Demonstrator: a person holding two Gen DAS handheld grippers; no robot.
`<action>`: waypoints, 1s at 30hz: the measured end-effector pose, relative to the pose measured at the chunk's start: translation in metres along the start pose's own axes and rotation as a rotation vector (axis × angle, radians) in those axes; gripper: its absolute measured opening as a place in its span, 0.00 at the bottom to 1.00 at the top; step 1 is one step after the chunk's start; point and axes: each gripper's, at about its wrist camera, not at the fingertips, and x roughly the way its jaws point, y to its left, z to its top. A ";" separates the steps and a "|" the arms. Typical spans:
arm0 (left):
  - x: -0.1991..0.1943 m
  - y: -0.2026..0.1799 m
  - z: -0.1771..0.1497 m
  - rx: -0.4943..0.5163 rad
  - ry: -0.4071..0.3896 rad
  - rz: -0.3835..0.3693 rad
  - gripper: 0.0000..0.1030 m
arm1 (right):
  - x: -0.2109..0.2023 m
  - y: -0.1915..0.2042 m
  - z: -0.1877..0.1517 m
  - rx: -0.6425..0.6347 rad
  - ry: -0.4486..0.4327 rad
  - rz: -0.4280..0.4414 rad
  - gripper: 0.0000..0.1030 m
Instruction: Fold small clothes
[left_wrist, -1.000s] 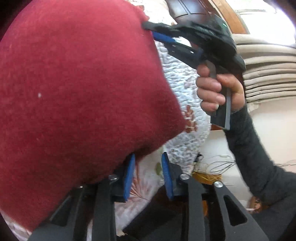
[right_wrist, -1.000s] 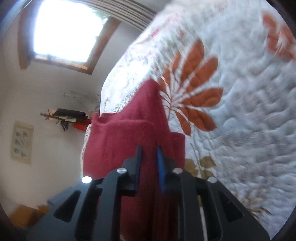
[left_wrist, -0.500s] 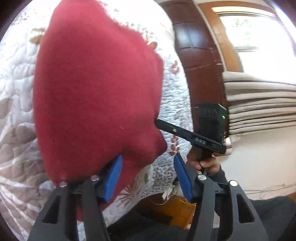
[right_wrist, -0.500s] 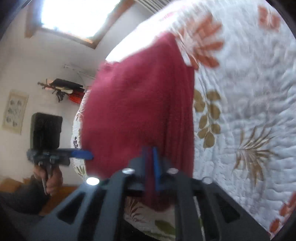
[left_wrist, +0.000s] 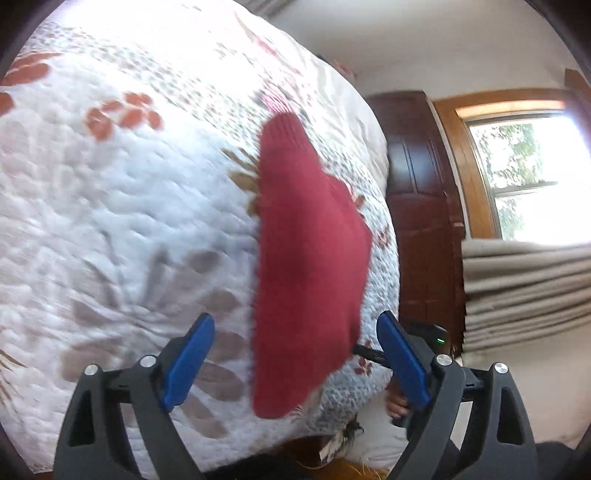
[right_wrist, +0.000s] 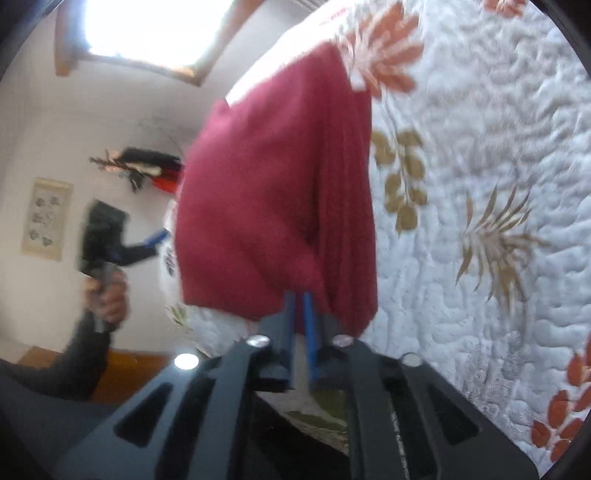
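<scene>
On the bed: quilted floral bedspread (left_wrist: 110, 206) fills most of both views.
Garment: red knit piece (left_wrist: 306, 266), doubled over, lying on the bedspread near its edge; long axis runs straight away from the left tongs.
Right gripper (right_wrist: 299, 299): blue pads pressed together, pinching the garment's near hem; cloth bunches just above them.
Left gripper (left_wrist: 295, 365): spread wide, holding nothing, garment's near end between the open pads but apart from both.
Key relation: right side has the cloth; the free left one is just short of it, so likely next to grab or smooth.
</scene>
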 end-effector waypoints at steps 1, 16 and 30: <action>0.000 0.006 0.004 -0.006 -0.003 -0.001 0.87 | -0.010 -0.004 0.008 0.011 -0.022 0.006 0.44; 0.083 0.032 0.004 -0.112 0.176 -0.133 0.90 | 0.044 -0.090 0.133 0.268 0.049 0.326 0.98; 0.139 0.007 -0.024 -0.019 0.325 -0.196 0.96 | 0.047 -0.072 0.154 0.207 0.068 0.463 0.96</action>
